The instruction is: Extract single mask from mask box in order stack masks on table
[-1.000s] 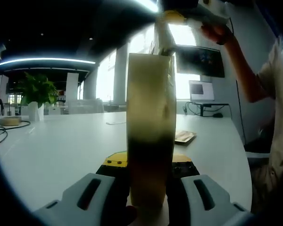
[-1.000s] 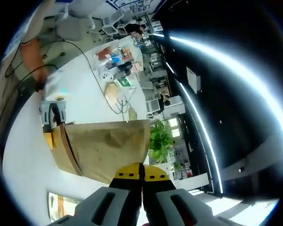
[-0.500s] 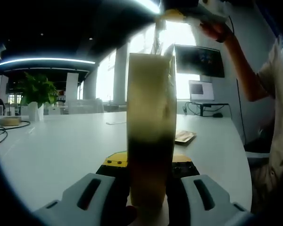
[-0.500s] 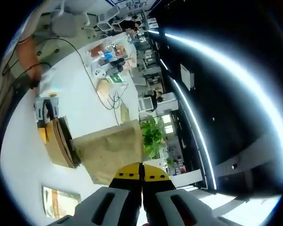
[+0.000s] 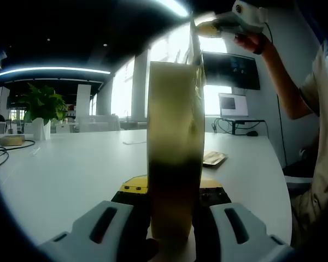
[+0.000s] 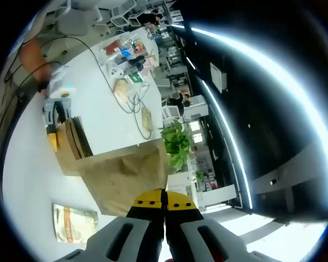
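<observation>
The left gripper view looks level and close along the table (image 5: 71, 174); the right gripper view looks down from above, both sharing the mask box (image 5: 175, 147).

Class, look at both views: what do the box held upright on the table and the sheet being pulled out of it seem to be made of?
The box looks like matte brown cardboard: flat panels, thin edges, no gloss. The sheet clamped in the right gripper looks like kraft-coloured paper or a paper sleeve: dull, faintly creased. Whether a mask lies inside cannot be told.
</observation>
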A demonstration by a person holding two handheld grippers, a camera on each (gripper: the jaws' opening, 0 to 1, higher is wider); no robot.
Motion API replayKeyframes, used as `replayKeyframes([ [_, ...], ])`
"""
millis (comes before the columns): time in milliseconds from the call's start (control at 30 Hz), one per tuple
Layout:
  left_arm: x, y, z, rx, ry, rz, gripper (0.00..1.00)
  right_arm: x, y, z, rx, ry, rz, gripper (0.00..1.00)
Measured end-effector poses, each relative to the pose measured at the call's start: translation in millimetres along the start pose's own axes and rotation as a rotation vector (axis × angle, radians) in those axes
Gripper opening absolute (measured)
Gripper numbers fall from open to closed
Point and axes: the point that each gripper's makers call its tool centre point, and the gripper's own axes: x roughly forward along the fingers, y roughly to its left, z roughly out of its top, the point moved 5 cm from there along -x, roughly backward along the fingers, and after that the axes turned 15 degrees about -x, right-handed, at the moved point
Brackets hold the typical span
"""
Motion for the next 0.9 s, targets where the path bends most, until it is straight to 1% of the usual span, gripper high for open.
replayKeyframes([
  [167,0,0.1,0.0,-0.001,0.0,0.0,0.19,1,5,-12.6,0.026,0.03,0.006,0.0],
  [333,0,0.5,-0.2,0.0,0.0,0.001,0.19,5,17,-23.4,0.049,0.056,0.033,0.0],
  [633,0,1.0,0.0,0.0,0.0,0.001,0.19,16,39,-49.3,0.084,0.122,0.081,0.0],
  [833,0,0.6,0.1,0.0,0.0,0.001,0.19,28,51,-68.6,0.092,0.172,0.108,0.0],
  [900,0,1.1,0.2,-0.001,0.0,0.001,0.19,30,56,-72.2,0.094,0.184,0.114,0.0],
])
